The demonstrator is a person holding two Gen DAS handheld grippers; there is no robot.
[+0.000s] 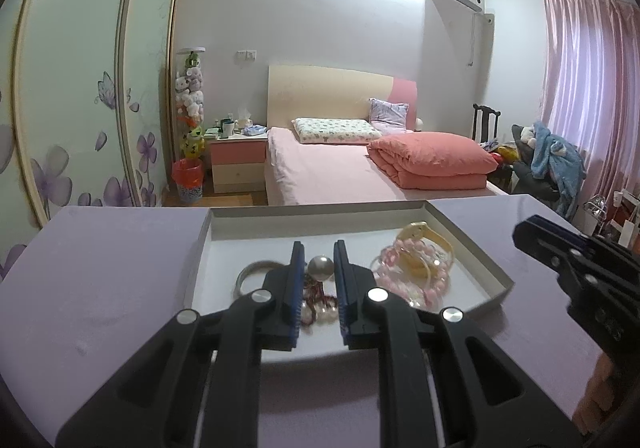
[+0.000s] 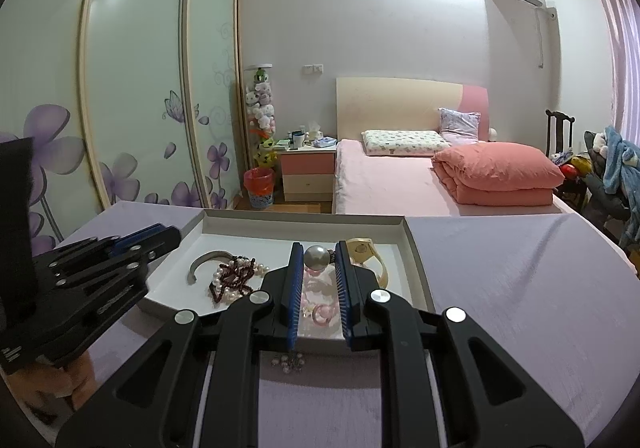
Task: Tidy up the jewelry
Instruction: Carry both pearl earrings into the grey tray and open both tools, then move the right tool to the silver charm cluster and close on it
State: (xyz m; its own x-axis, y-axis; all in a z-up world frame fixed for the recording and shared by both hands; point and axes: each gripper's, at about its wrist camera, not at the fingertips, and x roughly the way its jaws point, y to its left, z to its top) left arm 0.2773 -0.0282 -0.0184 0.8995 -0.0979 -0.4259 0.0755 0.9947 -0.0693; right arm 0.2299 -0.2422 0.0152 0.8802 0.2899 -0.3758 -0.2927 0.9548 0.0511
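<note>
Left wrist view: the left gripper [image 1: 318,248] hangs above the shallow white tray [image 1: 472,248], its blue-ribbed fingers [image 1: 297,268] nearly closed on nothing. Beyond the tips lies a silver ball [image 1: 320,267]; right of them pink beads [image 1: 404,272] and a yellow watch [image 1: 428,244]; left, bare lilac worktop [image 1: 100,268].

Right wrist view: the right gripper [image 2: 317,250], equally narrowed and empty, shows loose beads [image 2: 288,362] outside the tray's near edge and a grey cuff bangle [image 2: 206,262] left of its fingers.

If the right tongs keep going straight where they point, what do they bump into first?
Probably the pink bead bracelet lying in the white tray, just ahead between the tips of the right tongs. The silver ball sits a bit farther on. Depth is hard to judge here.
</note>
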